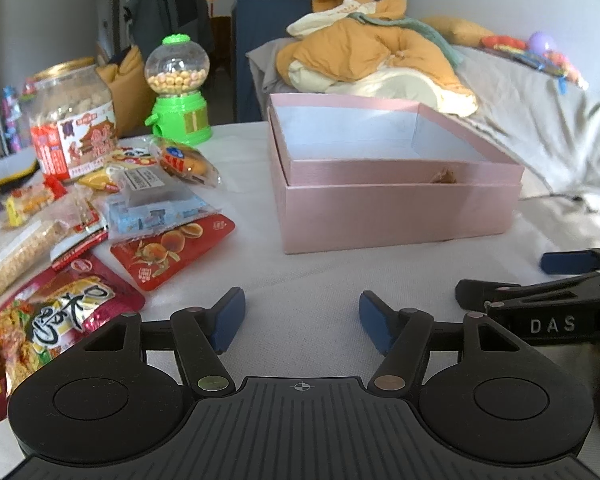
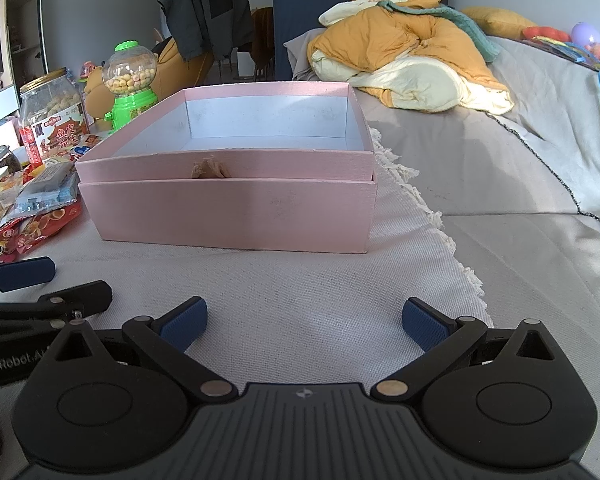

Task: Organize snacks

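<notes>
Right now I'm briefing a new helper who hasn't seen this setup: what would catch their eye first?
The open pink box in the middle of the white cloth, apparently empty, straight ahead of both open grippers, left and right. Next, the colourful heap of snack packets to the box's left, with a bright green candy dispenser and a tall snack jar behind them.
</notes>
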